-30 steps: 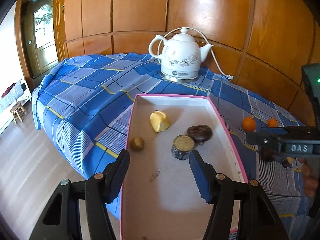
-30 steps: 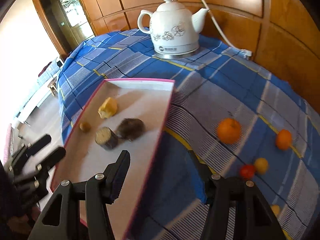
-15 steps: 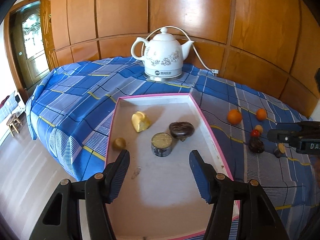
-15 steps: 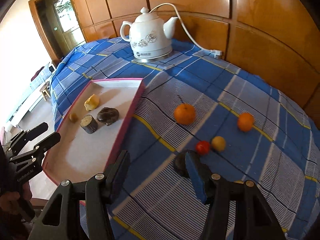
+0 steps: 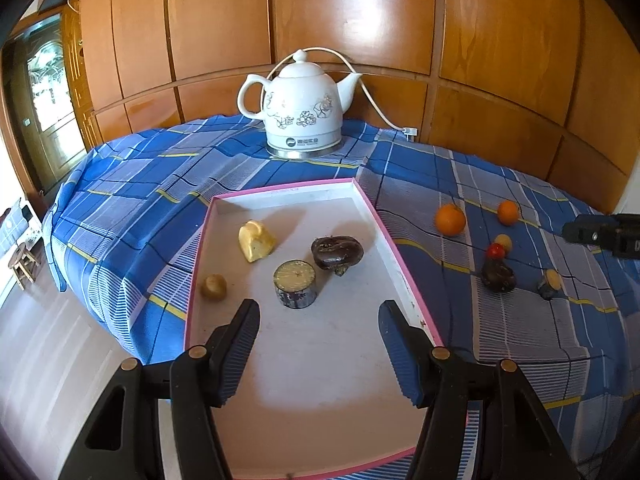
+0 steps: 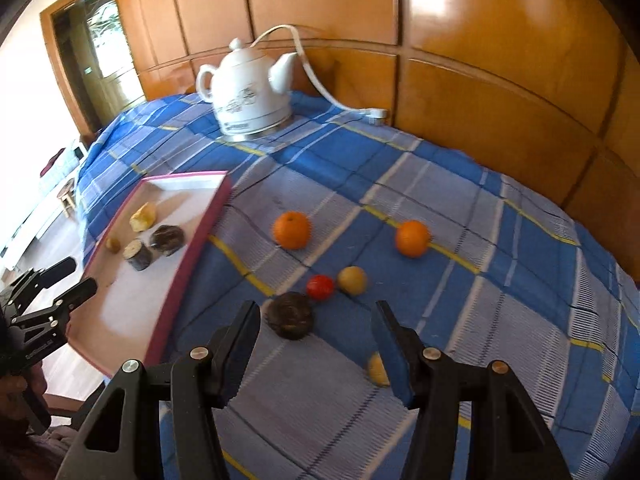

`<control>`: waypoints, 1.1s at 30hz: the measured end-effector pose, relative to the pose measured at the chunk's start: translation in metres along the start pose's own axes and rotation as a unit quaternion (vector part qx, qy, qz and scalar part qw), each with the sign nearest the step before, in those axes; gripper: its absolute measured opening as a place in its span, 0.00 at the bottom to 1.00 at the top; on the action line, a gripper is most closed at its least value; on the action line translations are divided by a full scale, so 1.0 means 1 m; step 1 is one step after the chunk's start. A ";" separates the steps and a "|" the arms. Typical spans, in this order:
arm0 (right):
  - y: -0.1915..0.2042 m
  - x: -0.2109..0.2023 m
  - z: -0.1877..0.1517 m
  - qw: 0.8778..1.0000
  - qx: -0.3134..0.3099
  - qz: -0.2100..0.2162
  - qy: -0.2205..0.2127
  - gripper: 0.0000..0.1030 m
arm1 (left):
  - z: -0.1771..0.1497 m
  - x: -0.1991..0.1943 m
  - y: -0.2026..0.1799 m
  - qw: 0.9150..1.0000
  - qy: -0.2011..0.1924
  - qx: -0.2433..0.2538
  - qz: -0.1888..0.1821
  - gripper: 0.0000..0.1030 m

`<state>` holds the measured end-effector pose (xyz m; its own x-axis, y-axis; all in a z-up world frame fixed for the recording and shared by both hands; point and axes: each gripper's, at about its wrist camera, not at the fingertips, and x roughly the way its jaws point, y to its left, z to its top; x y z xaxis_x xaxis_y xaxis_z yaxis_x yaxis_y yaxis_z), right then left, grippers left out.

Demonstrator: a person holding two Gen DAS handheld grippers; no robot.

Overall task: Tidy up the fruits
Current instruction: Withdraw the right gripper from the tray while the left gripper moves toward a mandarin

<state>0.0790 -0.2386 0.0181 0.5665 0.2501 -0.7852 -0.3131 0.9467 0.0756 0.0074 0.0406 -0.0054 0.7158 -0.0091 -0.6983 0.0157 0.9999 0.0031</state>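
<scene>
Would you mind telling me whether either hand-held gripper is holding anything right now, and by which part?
Nothing is held: left hand-held gripper and right hand-held gripper are both open and empty.

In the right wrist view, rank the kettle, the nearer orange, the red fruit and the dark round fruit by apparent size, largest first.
1. kettle, clearly largest, though farthest.
2. and 3. dark round fruit and nearer orange: they look alike, and the dark one lies closer to the camera, so no ranking.
4. red fruit, smallest.
</scene>
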 end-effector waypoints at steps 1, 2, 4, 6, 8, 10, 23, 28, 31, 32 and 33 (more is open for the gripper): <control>-0.005 -0.001 0.000 1.000 0.003 -0.005 -0.001 0.57 | 0.000 0.000 -0.001 1.000 0.000 0.001 0.000 0.61; -0.011 -0.003 0.000 1.000 0.006 -0.011 -0.003 0.57 | 0.000 0.000 -0.001 1.000 0.001 0.002 0.000 0.61; -0.025 -0.006 0.000 1.000 0.013 -0.023 -0.005 0.57 | -0.001 0.001 -0.002 1.000 0.002 0.004 0.000 0.61; -0.042 -0.008 -0.001 0.999 0.025 -0.038 -0.007 0.57 | -0.001 0.002 -0.004 1.000 0.004 0.007 0.000 0.61; -0.056 -0.008 -0.002 0.998 0.036 -0.056 -0.010 0.57 | -0.002 0.002 -0.006 1.000 0.005 0.009 0.000 0.61; -0.074 -0.008 -0.005 0.995 0.050 -0.082 -0.015 0.57 | -0.002 0.002 -0.008 1.000 0.006 0.012 -0.001 0.61; -0.148 0.010 -0.033 0.976 0.192 -0.100 0.021 0.57 | -0.004 0.011 -0.025 0.999 0.022 0.036 -0.012 0.61; -0.155 0.019 -0.038 0.969 0.211 -0.117 0.051 0.57 | -0.005 0.016 -0.038 0.998 0.035 0.050 -0.030 0.61; -0.160 0.020 -0.041 0.965 0.226 -0.122 0.059 0.57 | -0.005 0.018 -0.043 0.997 0.038 0.057 -0.037 0.61; -0.162 0.019 -0.042 0.963 0.231 -0.123 0.061 0.57 | -0.005 0.019 -0.044 0.997 0.040 0.057 -0.039 0.61; -0.164 0.019 -0.043 0.962 0.236 -0.122 0.061 0.57 | -0.004 0.020 -0.046 0.997 0.043 0.058 -0.042 0.61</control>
<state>0.1086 -0.3976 -0.0356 0.4770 0.0106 -0.8788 0.2144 0.9683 0.1280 0.0182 -0.0056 -0.0224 0.6468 -0.0870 -0.7577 0.1576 0.9873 0.0212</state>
